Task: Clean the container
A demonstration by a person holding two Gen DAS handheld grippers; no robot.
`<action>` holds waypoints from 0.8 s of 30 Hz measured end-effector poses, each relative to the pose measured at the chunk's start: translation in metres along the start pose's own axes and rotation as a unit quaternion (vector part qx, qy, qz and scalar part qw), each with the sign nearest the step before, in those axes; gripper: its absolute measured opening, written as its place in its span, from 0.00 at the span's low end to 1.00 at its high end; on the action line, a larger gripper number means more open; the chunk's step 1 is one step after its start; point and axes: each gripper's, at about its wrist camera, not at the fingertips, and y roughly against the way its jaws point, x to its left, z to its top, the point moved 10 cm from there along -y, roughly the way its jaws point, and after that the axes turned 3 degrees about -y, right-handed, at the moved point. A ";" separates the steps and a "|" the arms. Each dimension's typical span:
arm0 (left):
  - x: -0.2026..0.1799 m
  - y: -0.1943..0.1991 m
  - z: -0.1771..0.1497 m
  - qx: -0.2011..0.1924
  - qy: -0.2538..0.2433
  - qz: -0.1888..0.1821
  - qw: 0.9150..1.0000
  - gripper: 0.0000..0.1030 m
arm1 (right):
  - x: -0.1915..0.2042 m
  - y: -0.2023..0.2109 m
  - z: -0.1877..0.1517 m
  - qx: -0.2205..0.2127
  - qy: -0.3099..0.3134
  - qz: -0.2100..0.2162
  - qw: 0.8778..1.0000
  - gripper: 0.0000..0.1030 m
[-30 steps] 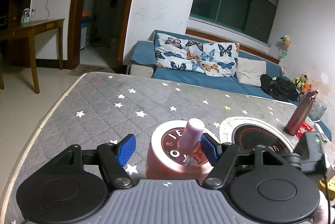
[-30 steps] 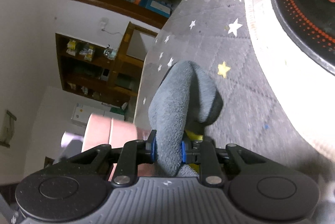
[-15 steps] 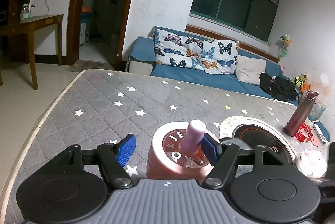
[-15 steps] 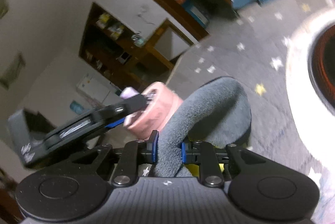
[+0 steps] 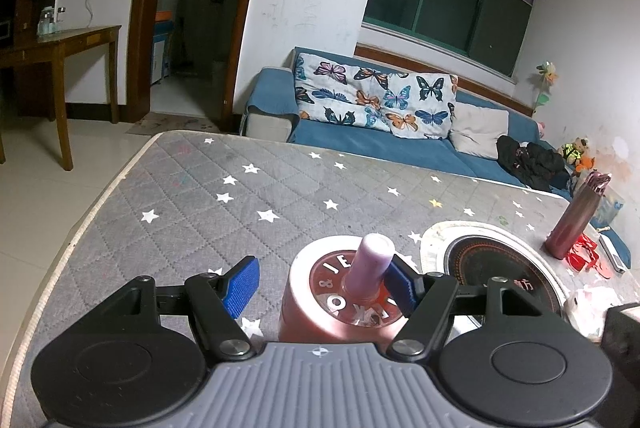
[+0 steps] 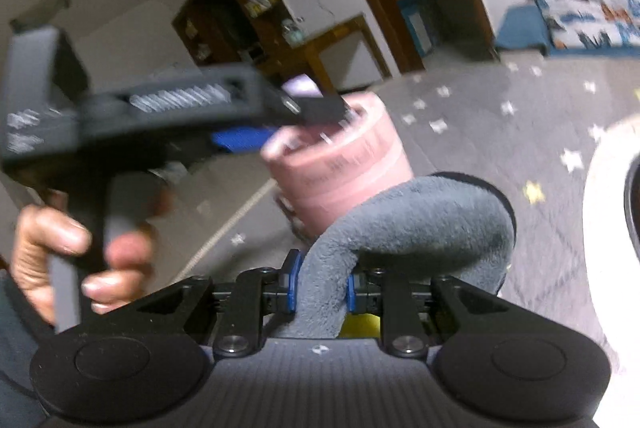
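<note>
Container: we are seeing the pink cylindrical container (image 5: 320, 292) standing on the grey star-quilted bench (image 5: 200, 196).
Left gripper (image 5: 320, 278): we are straddling its lid knob, jaws partly apart.
Right gripper (image 6: 319, 287): we are pinching a grey fleece cloth (image 6: 404, 228), just beside the container.

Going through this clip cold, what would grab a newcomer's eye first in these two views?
Probably the pink container standing on the grey star-patterned table cover, right at the left gripper, whose one blue pad touches its lilac knob. Next, the grey cloth clamped in the right gripper, curling up beside the container. Behind, a butterfly cushion brightens the blue sofa.
</note>
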 end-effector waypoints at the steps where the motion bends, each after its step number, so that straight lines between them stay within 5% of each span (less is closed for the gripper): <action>1: 0.000 0.000 0.000 0.000 0.000 0.000 1.000 0.70 | -0.005 -0.003 -0.004 0.006 -0.008 -0.007 1.000 0.20; 7: -0.002 -0.001 0.000 0.000 -0.002 0.001 1.000 0.70 | -0.019 0.003 -0.014 0.019 -0.030 -0.027 0.999 0.20; 17: -0.004 -0.003 0.001 0.002 -0.001 0.003 1.000 0.70 | 0.069 0.029 0.021 -0.045 0.093 0.038 0.994 0.20; 24: -0.005 -0.002 0.000 0.001 -0.002 0.003 1.000 0.70 | 0.048 -0.003 0.000 -0.005 0.072 0.019 0.997 0.20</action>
